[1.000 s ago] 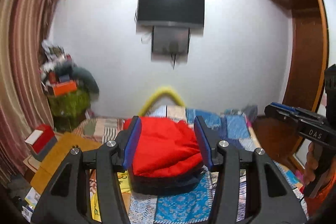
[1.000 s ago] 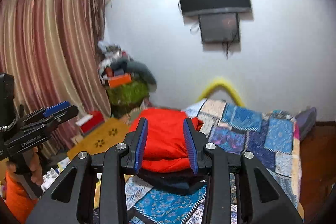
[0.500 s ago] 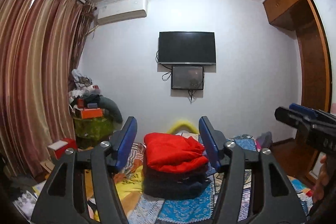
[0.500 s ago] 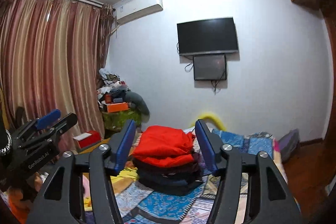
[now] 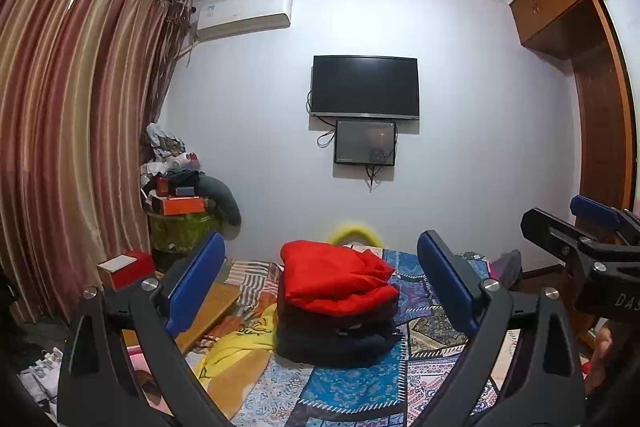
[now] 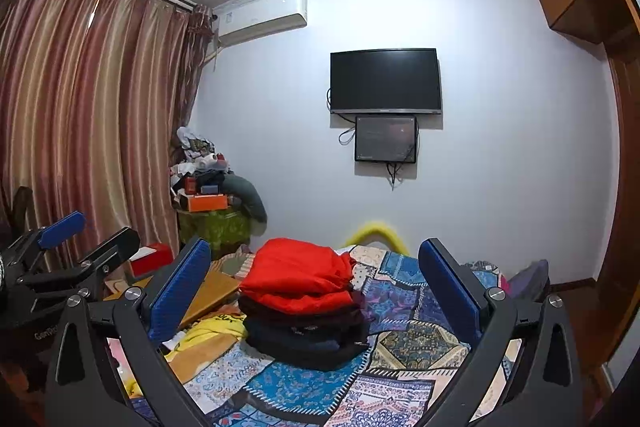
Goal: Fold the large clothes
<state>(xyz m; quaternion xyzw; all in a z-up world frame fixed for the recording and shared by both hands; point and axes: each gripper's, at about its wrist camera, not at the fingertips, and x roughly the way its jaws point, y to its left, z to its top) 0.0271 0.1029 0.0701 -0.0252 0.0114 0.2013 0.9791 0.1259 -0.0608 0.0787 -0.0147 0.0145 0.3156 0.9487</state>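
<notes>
A folded red garment [image 5: 336, 279] lies on top of a stack of dark folded clothes [image 5: 336, 337] on the patchwork bed cover [image 5: 352, 383]. The same red garment [image 6: 300, 277] and dark stack [image 6: 304, 335] show in the right wrist view. My left gripper [image 5: 320, 279] is open and empty, held back from the stack. My right gripper [image 6: 316, 283] is open and empty, also back from the stack. The right gripper [image 5: 584, 227] shows at the right edge of the left wrist view. The left gripper [image 6: 76, 239] shows at the left edge of the right wrist view.
Yellow cloth [image 5: 236, 343] lies loose left of the stack, by a wooden board [image 5: 208, 307]. A red box [image 5: 128, 267] and a cluttered pile [image 5: 180, 195] stand by the curtain [image 5: 60, 147]. A TV [image 5: 365, 87] hangs on the far wall. A wardrobe [image 5: 600, 107] stands right.
Both grippers have drawn back and away from the red garment and have opened wider. The stack now sits farther off and is free of both.
</notes>
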